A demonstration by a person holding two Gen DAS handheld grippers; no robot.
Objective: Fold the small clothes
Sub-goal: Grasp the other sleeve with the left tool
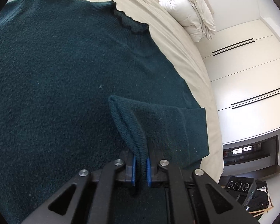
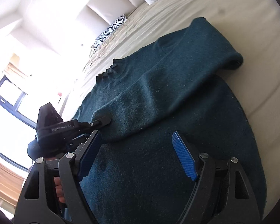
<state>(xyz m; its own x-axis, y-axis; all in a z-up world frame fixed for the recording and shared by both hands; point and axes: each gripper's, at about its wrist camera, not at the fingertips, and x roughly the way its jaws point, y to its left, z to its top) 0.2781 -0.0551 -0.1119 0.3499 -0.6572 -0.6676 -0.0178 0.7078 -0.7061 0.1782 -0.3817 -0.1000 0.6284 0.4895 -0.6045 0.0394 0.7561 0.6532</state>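
A: Starting at the left gripper [image 1: 140, 169], what is it doing?

B: Its blue pads [image 1: 133, 169] are pinching the ribbed cuff [image 1: 138, 149] of the dark green sweater [image 1: 56, 74]. The jaws are clamped on the knit, and the sleeve [image 1: 169, 123] is lying doubled back over the sweater's body, with its fold near the sweater's side edge.

A: And the right gripper [image 2: 138, 155]?

B: It is standing wide apart, nothing between the pads, hovering over the sweater's lower body. In its view the left gripper's black housing [image 2: 54, 128] is sitting at the sweater's side edge, with the person's fingers [image 2: 59, 188] showing just below it.

A: Where is the sweater lying?

B: Flat on the cream bed sheet [image 1: 177, 37], frilled collar [image 1: 130, 22] pointing toward the white duvet [image 1: 186, 11] bundled near the headboard. The other sleeve [image 2: 205, 44] is already lying folded across the sweater's chest.

A: So how should this step go?

B: I'm judging that the sleeve is being laid in. The cuff should be carried low across the body, kept taut enough that the sleeve is not bunching, then set parallel to the sweater's side edge. The free gripper could be pressing the body near the shoulder so the knit isn't dragging. Risk: the thick knit is slipping off the pads if pulled hard.
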